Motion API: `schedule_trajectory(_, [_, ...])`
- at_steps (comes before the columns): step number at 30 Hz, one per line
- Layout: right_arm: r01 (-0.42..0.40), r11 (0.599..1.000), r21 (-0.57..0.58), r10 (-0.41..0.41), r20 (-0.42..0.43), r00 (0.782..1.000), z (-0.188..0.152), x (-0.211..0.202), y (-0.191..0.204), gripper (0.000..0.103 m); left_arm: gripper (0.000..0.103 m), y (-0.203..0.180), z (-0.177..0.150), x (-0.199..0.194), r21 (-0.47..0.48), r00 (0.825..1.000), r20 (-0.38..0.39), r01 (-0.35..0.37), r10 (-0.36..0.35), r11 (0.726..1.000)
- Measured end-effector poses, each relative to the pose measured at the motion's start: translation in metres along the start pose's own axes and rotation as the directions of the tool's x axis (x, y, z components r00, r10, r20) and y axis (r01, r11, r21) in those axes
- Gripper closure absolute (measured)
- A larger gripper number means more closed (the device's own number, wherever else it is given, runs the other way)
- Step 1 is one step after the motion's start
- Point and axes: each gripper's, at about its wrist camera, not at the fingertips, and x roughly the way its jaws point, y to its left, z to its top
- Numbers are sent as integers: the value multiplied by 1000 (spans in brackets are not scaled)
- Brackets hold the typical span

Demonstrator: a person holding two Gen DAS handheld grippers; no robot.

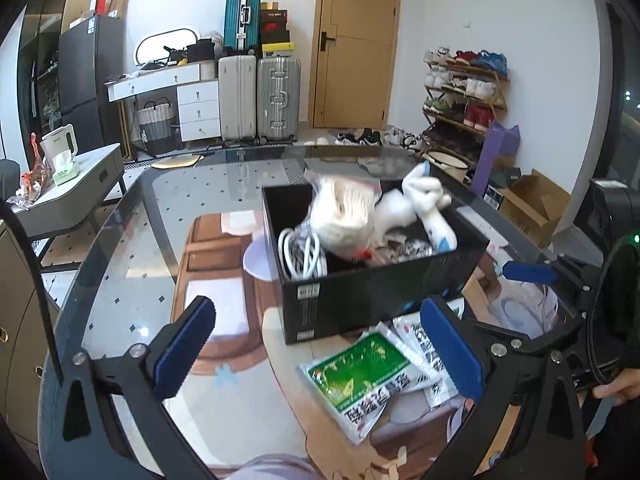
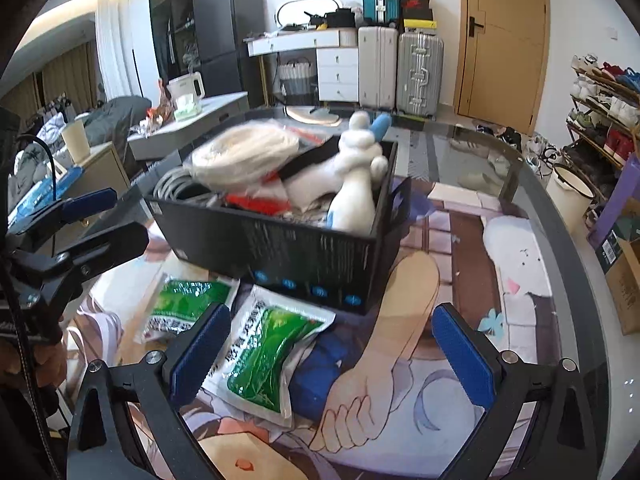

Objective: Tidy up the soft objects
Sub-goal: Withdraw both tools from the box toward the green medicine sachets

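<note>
1. My left gripper [image 1: 320,354] hangs over the glass table [image 1: 132,248] with its jaws spread wide and nothing between the blue pads.
2. My right gripper [image 2: 340,350] is the same: jaws wide apart, empty, angled down at the table.
3. The black box [image 1: 360,292] sits on the printed mat [image 2: 460,380] just ahead of both grippers, piled above its rim.
4. On top lies a bagged white bundle [image 1: 344,212], blurred, next to a white plush toy [image 1: 424,208] with blue patches that leans on the box's far right corner.
5. A coiled white cable [image 1: 300,254] fills the box's left end.
6. Two green-and-white packets [image 2: 268,352] lie flat on the mat just in front of the box, overlapping at the edges; the nearer one sits right by my right gripper's left pad.
</note>
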Motion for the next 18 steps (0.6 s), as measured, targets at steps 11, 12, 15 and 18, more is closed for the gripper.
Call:
schedule_trajectory(11, [3, 1000, 0, -3, -96, 995, -8, 26, 11, 1, 0, -2, -21, 10, -6, 998, -57, 5, -6, 1000])
schedule_trajectory(12, [3, 1000, -2, -4, -103, 995, -8, 28, 12, 1, 0, -2, -21, 10, -9, 998, -55, 9, -9, 1000])
schedule_trajectory(15, [5, 1000, -13, -6, -117, 993, -9, 33, 18, 1, 0, 0, -22, 10, -16, 998, -56, 19, -20, 1000])
schedule_trajectory(18, [0, 1000, -29, -3, -128, 992, -9, 39, 29, 1, 0, 3, -23, 9, -24, 998, -58, 23, -24, 999])
